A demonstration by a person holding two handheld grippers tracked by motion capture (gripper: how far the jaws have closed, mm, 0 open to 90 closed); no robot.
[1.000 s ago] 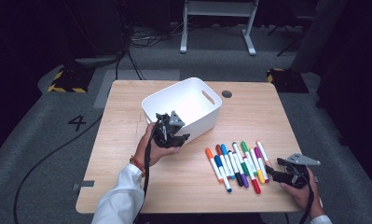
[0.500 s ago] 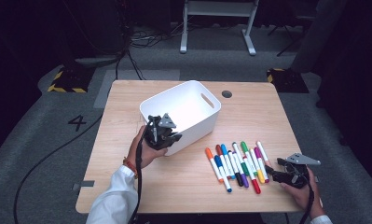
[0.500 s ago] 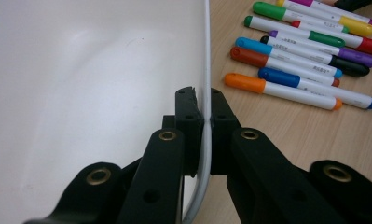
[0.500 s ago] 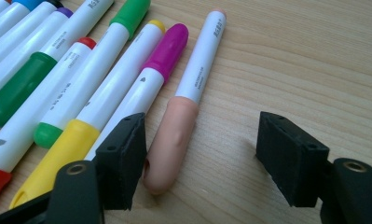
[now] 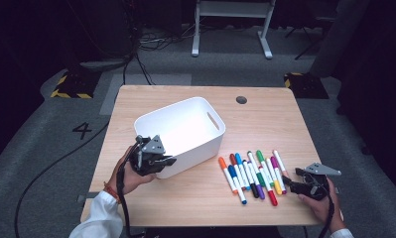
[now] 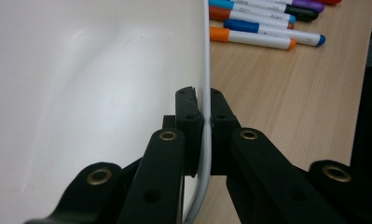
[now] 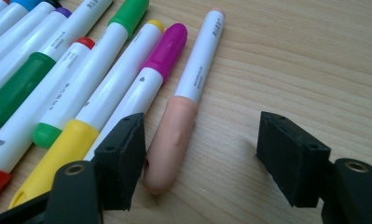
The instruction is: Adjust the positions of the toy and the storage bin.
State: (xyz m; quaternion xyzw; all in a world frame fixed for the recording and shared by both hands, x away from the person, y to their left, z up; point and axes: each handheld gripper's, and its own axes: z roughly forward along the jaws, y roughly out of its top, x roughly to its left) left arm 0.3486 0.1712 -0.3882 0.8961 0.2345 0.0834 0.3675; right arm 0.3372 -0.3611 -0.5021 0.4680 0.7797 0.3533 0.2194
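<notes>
Your left tongs (image 5: 168, 161) stay pinched on the bin (image 5: 185, 130) wall, one jaw inside and one outside the rim, as the left gripper view shows (image 6: 206, 84). Compared with a second ago the bin has slid left and toward you across the worktop (image 5: 265, 119), dragged by that grip, so a wider strip of bare wood now separates it from the markers (image 5: 252, 173). The bin sits upright at the left-centre of the worktop, empty as far as you can see. Your right tongs (image 5: 287, 182) have not shifted; they rest low at the right end of the marker row, jaws spread, with the peach marker (image 7: 183, 112) lying between them and no pad pressing on it. One pad sits just beside its cap, the other well off on the wood. Reading: the bin is being repositioned while the first pick is lined up. Nothing is loaded yet. Next you likely need to close on the peach marker and carry it over to the bin.
</notes>
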